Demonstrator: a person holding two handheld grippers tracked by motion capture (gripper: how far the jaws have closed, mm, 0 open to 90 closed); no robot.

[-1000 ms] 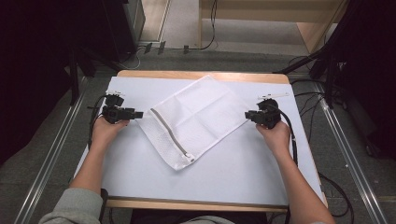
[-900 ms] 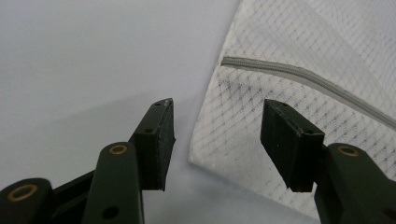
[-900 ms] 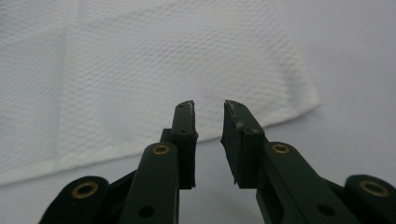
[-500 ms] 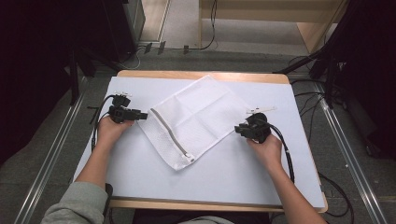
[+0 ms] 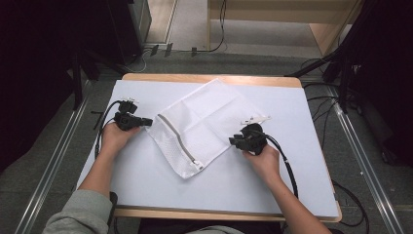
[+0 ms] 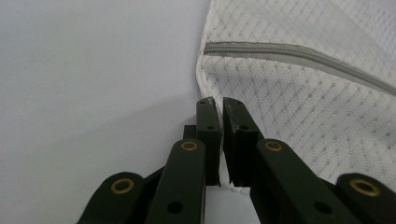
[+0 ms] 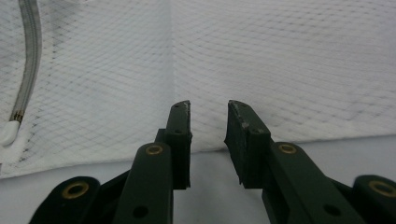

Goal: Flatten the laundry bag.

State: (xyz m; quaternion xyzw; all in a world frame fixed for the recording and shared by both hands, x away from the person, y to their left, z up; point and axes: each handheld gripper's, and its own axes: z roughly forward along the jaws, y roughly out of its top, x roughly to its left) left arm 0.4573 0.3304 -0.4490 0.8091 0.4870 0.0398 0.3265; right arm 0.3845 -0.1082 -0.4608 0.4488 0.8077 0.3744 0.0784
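On the table (image 5: 146, 185), left gripper (image 5: 146, 122), jaws just closed, clamps the mesh bag (image 5: 204, 122) edge near its zipper (image 5: 178, 141); right gripper (image 5: 233, 141) stands apart at the opposite edge.

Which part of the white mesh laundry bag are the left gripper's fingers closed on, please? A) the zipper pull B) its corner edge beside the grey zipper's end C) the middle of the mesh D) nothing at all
B: the left gripper pinches the laundry bag at its corner edge, just below the zipper end.
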